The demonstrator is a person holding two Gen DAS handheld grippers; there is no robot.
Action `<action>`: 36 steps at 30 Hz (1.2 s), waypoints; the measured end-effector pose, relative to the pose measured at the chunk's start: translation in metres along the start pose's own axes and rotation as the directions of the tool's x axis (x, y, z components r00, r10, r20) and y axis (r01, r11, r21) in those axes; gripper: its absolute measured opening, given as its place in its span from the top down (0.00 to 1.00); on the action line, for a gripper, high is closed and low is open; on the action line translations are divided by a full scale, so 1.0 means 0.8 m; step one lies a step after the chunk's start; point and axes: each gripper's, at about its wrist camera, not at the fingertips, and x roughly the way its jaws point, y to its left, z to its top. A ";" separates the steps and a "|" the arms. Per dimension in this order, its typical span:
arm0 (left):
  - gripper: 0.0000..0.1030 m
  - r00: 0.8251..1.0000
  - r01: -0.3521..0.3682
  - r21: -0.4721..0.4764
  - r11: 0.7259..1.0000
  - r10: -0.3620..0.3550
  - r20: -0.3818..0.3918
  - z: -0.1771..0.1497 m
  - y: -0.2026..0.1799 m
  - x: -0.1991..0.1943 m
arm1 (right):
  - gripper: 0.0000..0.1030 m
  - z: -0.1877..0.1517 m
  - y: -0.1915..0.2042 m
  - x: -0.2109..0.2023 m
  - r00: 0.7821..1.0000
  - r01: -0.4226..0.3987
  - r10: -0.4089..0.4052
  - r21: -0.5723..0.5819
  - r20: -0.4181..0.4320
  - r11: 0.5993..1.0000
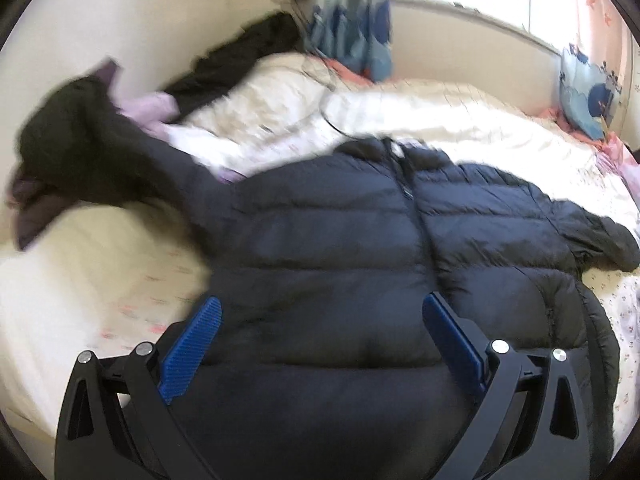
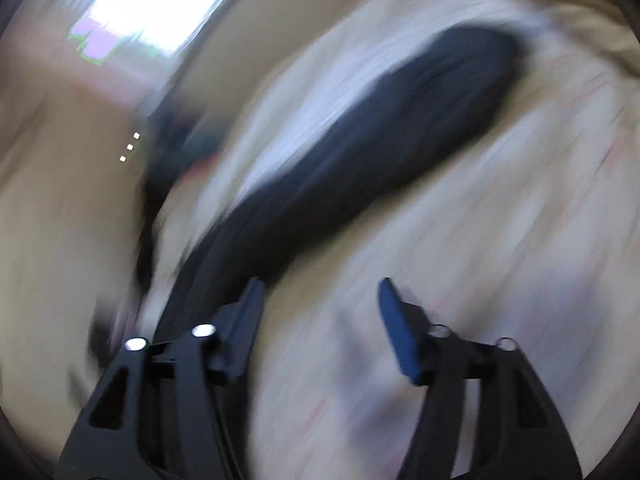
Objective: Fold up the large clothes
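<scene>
A black quilted puffer jacket (image 1: 340, 232) lies spread front-up on the bed, zipper running up its middle. One sleeve reaches left toward a heap of clothes; the other sleeve (image 1: 600, 236) lies at the right. My left gripper (image 1: 320, 300) hovers over the jacket's lower part, its blue fingers (image 1: 192, 348) wide apart and open, gripping nothing. The right wrist view is heavily blurred. There my right gripper (image 2: 320, 280) stands open above the pale sheet with nothing between its pads. A long dark sleeve (image 2: 400, 128) stretches from beside its left finger toward the upper right.
A cream quilt (image 1: 400, 116) is bunched behind the jacket. Dark and lilac clothes (image 1: 80, 140) are heaped at the left by the wall. A blue patterned curtain (image 1: 352, 28) hangs at the back, and a blue cushion (image 1: 588, 88) sits at the right. The floral sheet (image 1: 100, 280) shows at the left.
</scene>
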 end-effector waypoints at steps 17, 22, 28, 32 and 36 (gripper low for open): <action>0.06 0.946 -0.145 -0.154 0.977 0.091 -0.312 -0.174 0.249 -0.037 | 0.29 -0.214 0.158 0.050 0.899 -0.033 -0.059 -0.202 -0.433 0.979; 0.16 0.929 0.000 -0.251 0.968 -0.093 -0.359 -0.207 0.232 -0.014 | 0.68 -0.223 0.187 0.073 0.888 -0.088 -0.045 -0.265 -0.458 0.960; 0.89 0.919 0.182 -0.350 0.919 -0.286 -0.273 -0.168 0.237 -0.050 | 0.91 -0.181 0.236 0.031 0.949 -0.177 0.097 -0.254 -0.299 0.951; 0.94 0.945 0.235 -0.342 0.910 -0.297 -0.140 -0.120 0.254 -0.111 | 0.92 -0.149 0.267 -0.021 0.954 -0.263 0.211 -0.250 -0.215 0.932; 0.94 0.960 0.175 -0.298 0.938 -0.229 -0.158 -0.111 0.274 -0.132 | 0.92 -0.165 0.252 -0.036 0.949 -0.209 0.116 -0.309 -0.293 0.928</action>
